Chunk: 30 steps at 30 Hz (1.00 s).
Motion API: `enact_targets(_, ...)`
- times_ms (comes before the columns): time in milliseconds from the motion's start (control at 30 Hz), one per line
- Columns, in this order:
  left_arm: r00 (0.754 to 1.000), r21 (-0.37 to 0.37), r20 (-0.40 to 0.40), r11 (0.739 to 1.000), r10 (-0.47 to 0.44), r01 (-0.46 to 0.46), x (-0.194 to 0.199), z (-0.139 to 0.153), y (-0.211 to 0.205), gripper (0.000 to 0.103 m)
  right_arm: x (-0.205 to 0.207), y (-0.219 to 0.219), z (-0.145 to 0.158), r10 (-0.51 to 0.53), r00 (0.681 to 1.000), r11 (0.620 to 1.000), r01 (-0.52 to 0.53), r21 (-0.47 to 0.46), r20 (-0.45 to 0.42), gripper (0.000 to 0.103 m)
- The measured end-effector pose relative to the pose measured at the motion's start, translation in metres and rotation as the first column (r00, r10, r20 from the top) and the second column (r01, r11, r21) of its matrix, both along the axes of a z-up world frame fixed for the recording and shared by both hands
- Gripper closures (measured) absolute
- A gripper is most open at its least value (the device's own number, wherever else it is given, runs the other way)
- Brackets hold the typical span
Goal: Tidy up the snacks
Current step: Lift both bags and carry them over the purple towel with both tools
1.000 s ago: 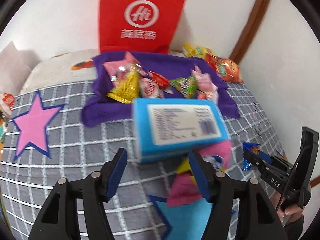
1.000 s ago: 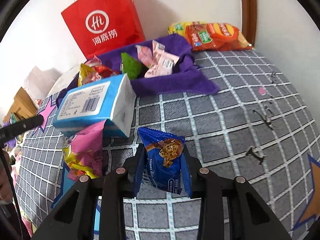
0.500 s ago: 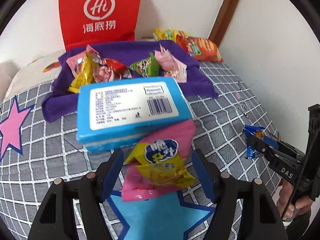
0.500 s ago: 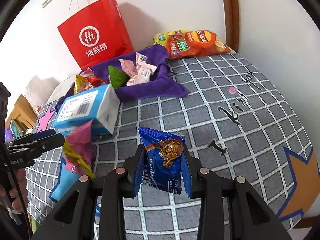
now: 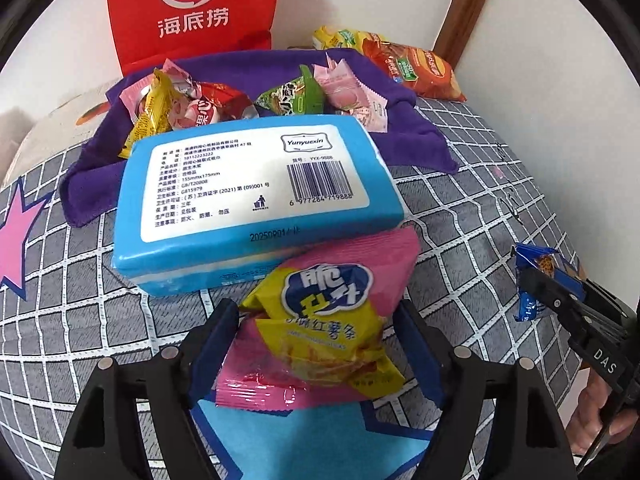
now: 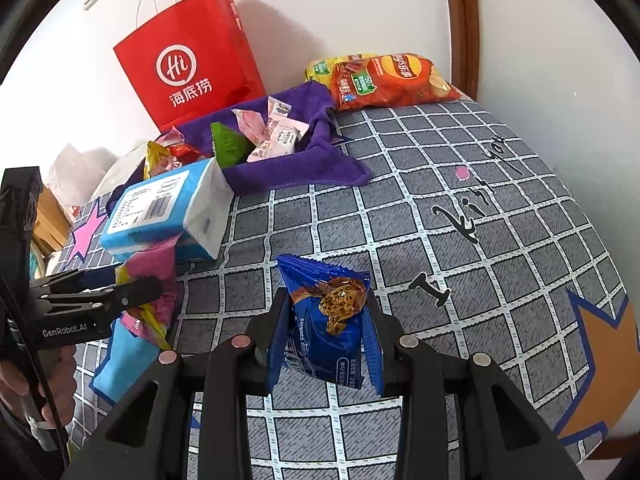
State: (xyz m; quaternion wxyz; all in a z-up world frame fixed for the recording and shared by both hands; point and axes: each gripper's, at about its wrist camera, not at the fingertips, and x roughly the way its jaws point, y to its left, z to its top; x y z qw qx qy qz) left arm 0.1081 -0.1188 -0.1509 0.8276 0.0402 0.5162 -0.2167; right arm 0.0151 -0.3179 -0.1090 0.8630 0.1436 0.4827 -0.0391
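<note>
A wide stretch of checked bedcover (image 6: 460,240) lies open across the right and centre of the right wrist view. At upper left, the purple cloth (image 6: 300,168) heaped with snack packets, a red paper bag (image 6: 188,56) against the wall and chip bags (image 6: 384,80) in the corner close off the far edge. A blue tissue pack (image 5: 256,196) fills the middle of the left wrist view, blocking the straight line to the cloth.
</note>
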Motion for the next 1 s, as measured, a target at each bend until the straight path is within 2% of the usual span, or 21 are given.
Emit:
enact_targets(200, 0.999, 0.046, 0.023, 0.998, -0.035, 0.034, 0.000, -0.007, -0.008, 0.020, 0.005, 0.001, -0.005, 0.003, 1.000, 1.000, -0.003, 0.003, -0.015, 0.069)
enact_targets(300, 0.999, 0.064, 0.019, 0.997, -0.034, 0.033, 0.001, -0.011, -0.007, 0.029, 0.006, 0.002, -0.006, 0.005, 1.000, 1.000, -0.005, 0.003, -0.018, 0.069)
enact_targets(467, 1.000, 0.001, 0.007, 1.000, -0.029, 0.029, 0.001, -0.006, 0.002, 0.036, 0.005, 0.005, -0.002, 0.008, 1.000, 1.000, -0.008, -0.001, -0.013, 0.069)
enact_targets(700, 0.999, -0.029, 0.029, 0.999, -0.033, 0.034, -0.010, 0.011, 0.014, 0.037, 0.002, 0.017, 0.008, 0.026, 1.000, 1.000, -0.026, -0.004, 0.002, 0.069)
enact_targets(1000, 0.997, -0.050, 0.080, 0.999, -0.001, 0.005, -0.020, 0.040, 0.043, 0.037, 0.001, 0.041, 0.036, 0.060, 0.997, 0.997, -0.058, -0.045, 0.047, 0.069)
